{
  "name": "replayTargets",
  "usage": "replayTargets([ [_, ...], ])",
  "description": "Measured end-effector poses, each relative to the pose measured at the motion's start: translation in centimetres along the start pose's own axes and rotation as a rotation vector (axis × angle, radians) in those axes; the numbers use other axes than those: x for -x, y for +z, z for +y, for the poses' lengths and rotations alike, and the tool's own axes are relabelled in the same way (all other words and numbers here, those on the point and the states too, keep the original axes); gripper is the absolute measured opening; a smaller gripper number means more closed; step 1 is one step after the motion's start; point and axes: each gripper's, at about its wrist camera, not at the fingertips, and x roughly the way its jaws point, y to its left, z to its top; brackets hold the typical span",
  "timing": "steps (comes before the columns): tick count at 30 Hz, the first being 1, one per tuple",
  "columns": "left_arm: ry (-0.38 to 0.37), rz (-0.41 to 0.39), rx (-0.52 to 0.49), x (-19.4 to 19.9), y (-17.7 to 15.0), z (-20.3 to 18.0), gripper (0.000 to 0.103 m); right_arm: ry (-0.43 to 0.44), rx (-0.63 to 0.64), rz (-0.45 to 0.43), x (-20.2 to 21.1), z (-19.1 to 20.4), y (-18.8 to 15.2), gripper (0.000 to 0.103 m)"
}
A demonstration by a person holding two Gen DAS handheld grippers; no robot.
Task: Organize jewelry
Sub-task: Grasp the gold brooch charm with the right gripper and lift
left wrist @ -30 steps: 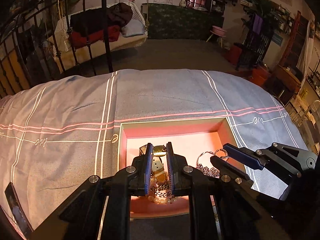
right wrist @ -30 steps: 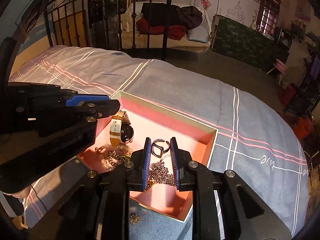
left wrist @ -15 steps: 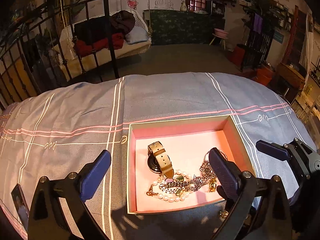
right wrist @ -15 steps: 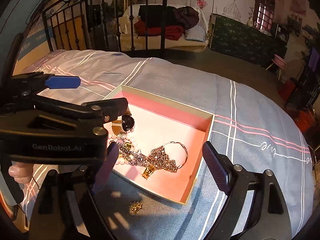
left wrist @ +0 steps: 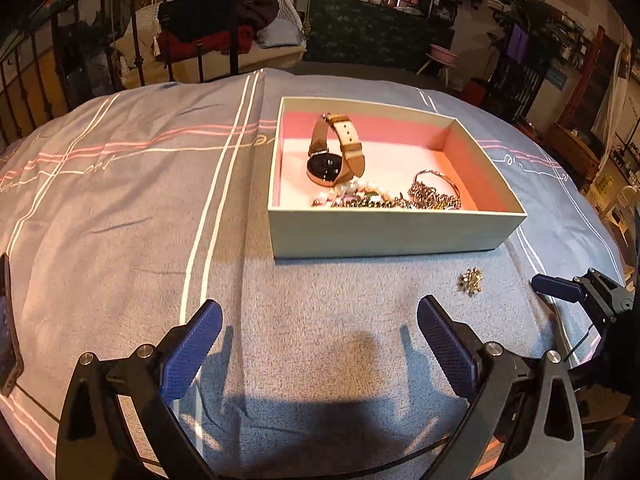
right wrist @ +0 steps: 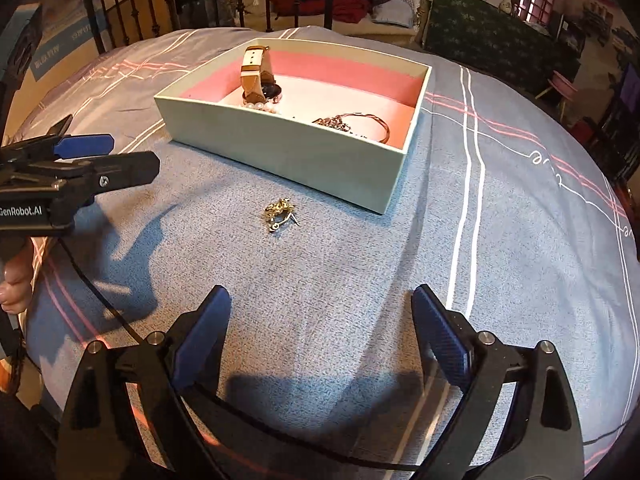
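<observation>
An open box (left wrist: 384, 232) with a pink inside sits on the blue-grey bedspread; it also shows in the right wrist view (right wrist: 280, 148). In it lie a tan-strap watch (left wrist: 334, 156), a pearl string (left wrist: 348, 190), chains and a bangle (left wrist: 436, 192). A small gold earring (left wrist: 470, 280) lies on the cloth outside the box, near its front right corner; in the right wrist view (right wrist: 280, 214) it lies ahead of me. My left gripper (left wrist: 320, 344) is open and empty, low over the cloth in front of the box. My right gripper (right wrist: 320, 336) is open and empty, short of the earring.
A dark phone (left wrist: 6, 320) lies at the left edge of the bed. A black metal bed rail (left wrist: 140, 52) stands behind. Beyond are a swing seat with clothes (left wrist: 224, 36) and room furniture.
Both grippers were shut inside the box a second ago. They opened, let go of the jewelry and drew back toward me. They now sit low in front of the box.
</observation>
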Motion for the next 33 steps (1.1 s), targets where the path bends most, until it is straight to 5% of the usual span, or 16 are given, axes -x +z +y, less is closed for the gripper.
replayTargets([
  [2,0.010,0.013,0.013,-0.6,-0.4,0.3,0.095,0.045,0.002,-0.007,-0.1,0.3,0.7,0.070],
  [7,-0.002,0.011,0.050,-0.2,-0.6,1.2,0.095,0.084,0.043,-0.020,-1.4,1.6,2.9,0.049],
  [9,0.000,0.007,0.044,0.1,-0.5,1.2,0.095,0.097,0.061,-0.022,-1.5,2.2,3.4,0.019],
  [20,-0.034,0.015,0.024,0.0,-0.8,0.0,0.095,0.136,0.128,-0.166,3.4,3.3,1.3,0.018],
  [28,-0.032,-0.019,-0.013,1.1,-0.4,-0.9,0.095,0.195,-0.126,-0.246,5.5,-2.9,1.6,0.019],
  [33,-0.034,-0.017,-0.029,1.1,-0.4,-1.6,0.094,0.190,-0.135,-0.212,5.0,-3.4,1.1,0.019],
])
